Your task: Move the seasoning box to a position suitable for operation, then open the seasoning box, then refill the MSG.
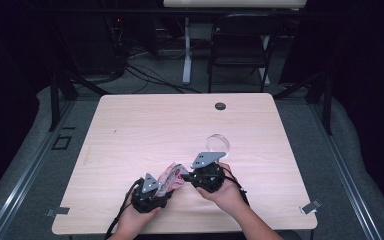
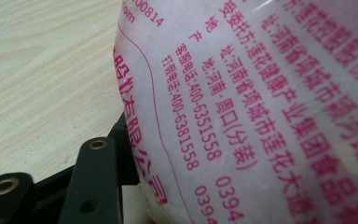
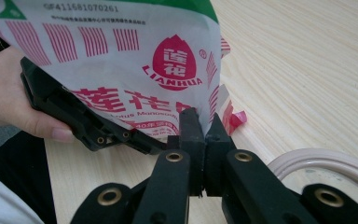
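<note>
The printed packet (image 1: 171,176), white w/ red lettering, is held up off the worktop (image 1: 145,125) near its front edge, between the two grippers. Its corner is pinched by the right gripper (image 3: 205,128), jaws shut tight on the film edge, seen clearly in the right gripper view. The packet's other side lies across the left gripper (image 1: 152,192); those jaws stand partly closed around it, but whether the pads actually press on the film can't be told from the left gripper view, where one black finger (image 2: 93,186) sits just beside the film.

Judged step: a two-point hold is being set up, prob. for tearing or opening the packet. To do it well, the right pinch should be kept firm and unmoved, and the left jaws closed on the packet close to the right pinch, so force is concentrated at the edge. The clear round dish (image 1: 218,143), just behind the packet, should be left undisturbed.
</note>
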